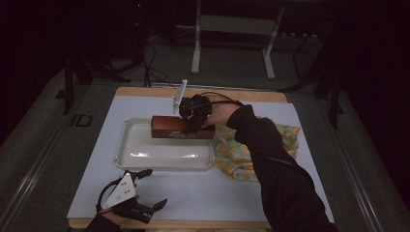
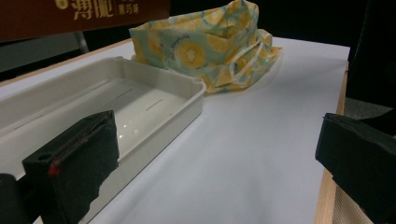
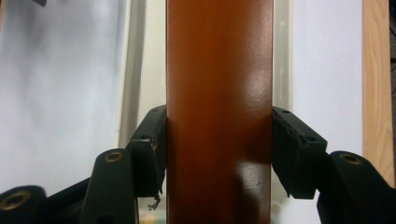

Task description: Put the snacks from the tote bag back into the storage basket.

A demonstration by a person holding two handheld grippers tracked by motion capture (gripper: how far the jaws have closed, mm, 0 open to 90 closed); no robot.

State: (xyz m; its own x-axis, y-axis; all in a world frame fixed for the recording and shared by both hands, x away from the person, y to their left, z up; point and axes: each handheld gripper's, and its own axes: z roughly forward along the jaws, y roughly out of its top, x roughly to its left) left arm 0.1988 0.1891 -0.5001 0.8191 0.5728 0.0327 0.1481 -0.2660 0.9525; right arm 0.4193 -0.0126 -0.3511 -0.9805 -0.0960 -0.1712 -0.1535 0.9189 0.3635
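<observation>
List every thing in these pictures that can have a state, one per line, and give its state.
Brown box: closed, held level above the tray's far side.
White tray: upright on the table, nothing lying in it.
Patterned cloth bag: crumpled, lying beside the tray.
Right hand-held gripper: shut on the brown box.
Left hand-held gripper: open, holding nothing, near the table's front edge.

Sleeve [image 1: 280,174]: black, long, creased.
Left gripper [image 1: 147,190]: black jaws, grey three-cornered plate behind them (small dark dots on it).
Right gripper [image 1: 192,126]: black, brass-ringed screw holes behind the pads; black cable trailing.
</observation>
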